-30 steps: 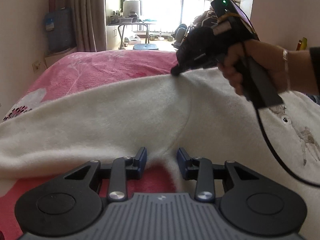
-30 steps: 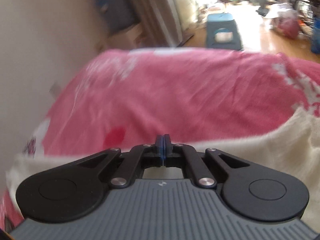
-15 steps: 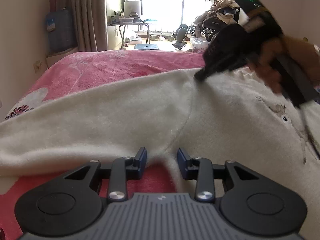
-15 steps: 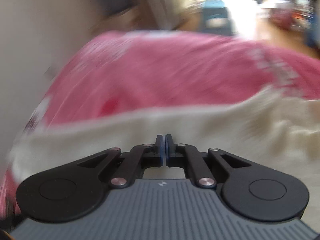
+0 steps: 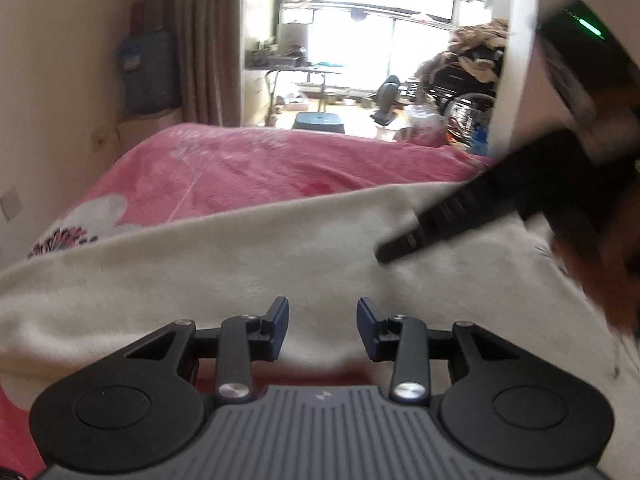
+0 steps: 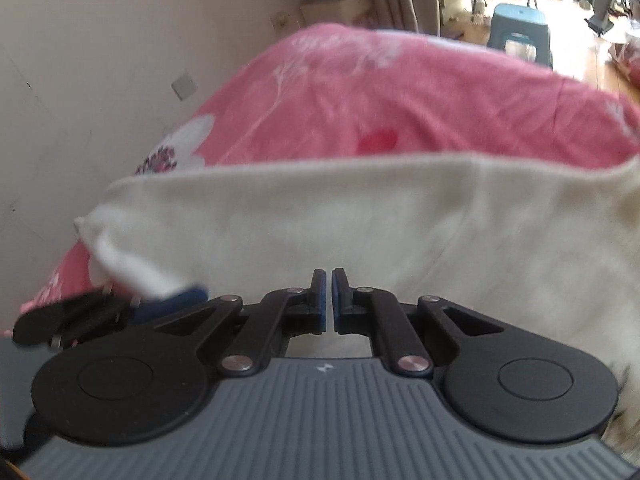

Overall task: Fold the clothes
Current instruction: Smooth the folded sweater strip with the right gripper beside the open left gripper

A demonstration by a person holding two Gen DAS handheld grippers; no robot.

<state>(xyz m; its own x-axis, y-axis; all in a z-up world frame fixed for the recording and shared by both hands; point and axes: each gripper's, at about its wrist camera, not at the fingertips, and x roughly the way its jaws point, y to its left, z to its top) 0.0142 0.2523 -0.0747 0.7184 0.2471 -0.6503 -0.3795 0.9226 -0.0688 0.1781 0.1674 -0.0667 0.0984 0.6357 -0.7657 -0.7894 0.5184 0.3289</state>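
We have a cream fleece garment (image 5: 224, 264) spread flat across the pink bedspread (image 5: 256, 168), filling the middle band of both views, with one end reaching the far left of the right wrist view, where it ends in a small point near the wall. Our left gripper (image 5: 322, 322) sits at the lower centre of its view with its jaws standing wide apart over the near hem, nothing between them. Our right gripper (image 6: 328, 300) has its blue pads (image 6: 319, 300) drawn to a narrow slit, and we see no cloth caught in it; in the left wrist view it crosses the right side of the frame as a dark blur, low over the fleece. The risk, as we judge it, lies in that speed and in the thick pile: a nearly closed gripper sweeping across could drag or bunch the top layer and spoil the flat lay, and if the left closes on the hem it may pinch the bedspread along with it, or take only one layer so that a fold comes out crooked. Compared with a second ago, the right gripper has left the far edge of the garment at the upper right and come down and inward toward the middle, its pads now a hair apart where they were pressed together, while the left stays wide and has edged forward over the hem.
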